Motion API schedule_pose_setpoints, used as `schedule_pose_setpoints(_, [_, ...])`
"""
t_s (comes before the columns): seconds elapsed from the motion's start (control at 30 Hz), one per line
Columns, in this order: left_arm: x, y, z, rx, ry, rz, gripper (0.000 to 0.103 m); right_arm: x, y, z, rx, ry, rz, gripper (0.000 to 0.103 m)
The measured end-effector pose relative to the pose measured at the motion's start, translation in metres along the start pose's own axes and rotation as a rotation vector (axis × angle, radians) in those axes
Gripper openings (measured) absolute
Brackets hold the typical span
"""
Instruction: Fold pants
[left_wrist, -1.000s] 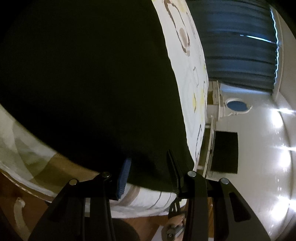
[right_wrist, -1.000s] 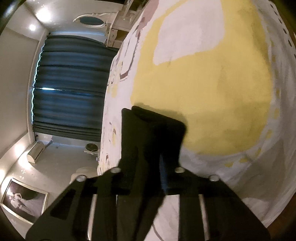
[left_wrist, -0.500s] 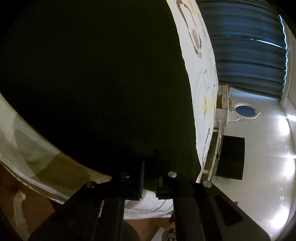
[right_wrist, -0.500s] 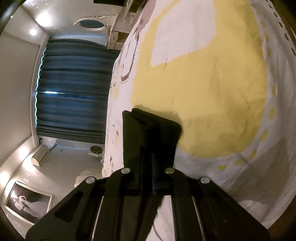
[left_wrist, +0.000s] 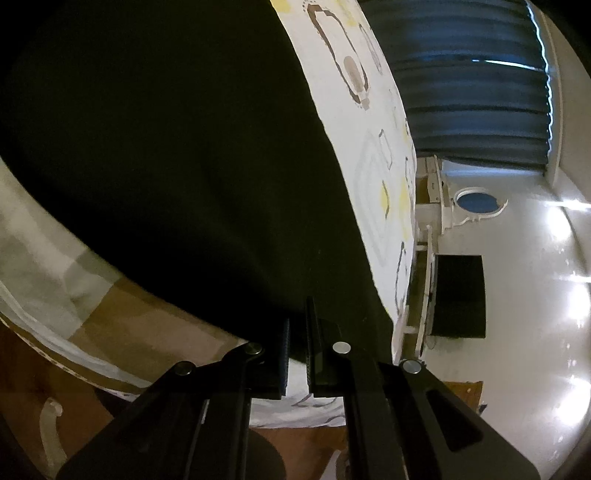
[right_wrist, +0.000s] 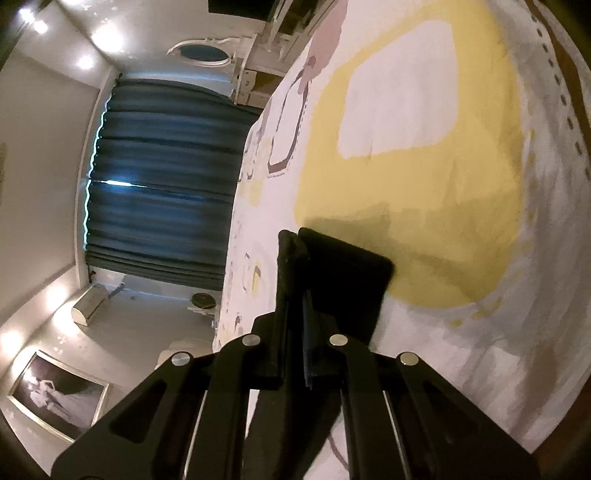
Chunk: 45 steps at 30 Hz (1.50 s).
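Both wrist views skim the bedspread closely; both catch the curtain.

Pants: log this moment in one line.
left gripper: shut on pants | right gripper: shut on pants | pants on bedsheet

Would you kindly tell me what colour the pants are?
Black, clearest in the left wrist view: pants.

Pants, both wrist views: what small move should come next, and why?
Probably lift both grippers together and carry the held edge across. The left gripper is shut on the pants near the edge of the bed, and the right gripper pinches a black corner above the yellow patch.
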<state>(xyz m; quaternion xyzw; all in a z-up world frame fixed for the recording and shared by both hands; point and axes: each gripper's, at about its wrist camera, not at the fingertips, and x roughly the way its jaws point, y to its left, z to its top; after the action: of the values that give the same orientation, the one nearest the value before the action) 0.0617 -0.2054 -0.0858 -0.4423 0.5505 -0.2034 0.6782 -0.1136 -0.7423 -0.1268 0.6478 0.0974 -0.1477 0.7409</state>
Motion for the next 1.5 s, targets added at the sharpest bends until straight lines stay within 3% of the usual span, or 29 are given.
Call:
schedule_pose_setpoints(0.23, [0.002,0.018,-0.005,0.006,0.032,0.056,0.007,0.000,-0.020,-0.006,0.025,-0.006,-0.062,0.006])
schedule_pose_setpoints(0.8, [0.000,0.013,-0.005,0.022,0.087,0.067,0.008,-0.005,-0.030,-0.008,0.077,-0.033,-0.095,0.009])
schedule_pose_setpoints(1.0, [0.002,0.007,-0.005,0.043,0.123,0.068,0.008,-0.032,-0.030,0.000,0.105,-0.120,-0.091,0.025])
schedule_pose_setpoints(1.13, [0.003,-0.007,-0.016,0.109,0.161,0.033,0.008,-0.035,-0.027,-0.004,0.099,-0.073,-0.066,0.051])
schedule_pose_setpoints(1.2, [0.001,-0.015,-0.019,0.161,0.171,0.007,0.008,-0.030,-0.023,-0.009,0.082,-0.033,-0.063,0.053])
schedule_pose_setpoints(1.33, [-0.018,-0.027,-0.009,0.284,0.112,-0.003,0.008,-0.022,-0.017,-0.011,0.070,-0.007,-0.066,0.056])
schedule_pose_setpoints(1.4, [-0.034,-0.035,0.003,0.395,0.038,0.030,0.010,-0.019,-0.013,-0.012,0.059,0.000,-0.072,0.060])
schedule_pose_setpoints(1.47, [-0.051,-0.040,0.016,0.501,-0.047,0.086,0.037,-0.014,-0.009,-0.012,0.046,0.012,-0.082,0.064])
schedule_pose_setpoints(1.5, [-0.056,-0.041,0.020,0.537,-0.080,0.114,0.062,-0.013,-0.007,-0.012,0.044,0.015,-0.086,0.065])
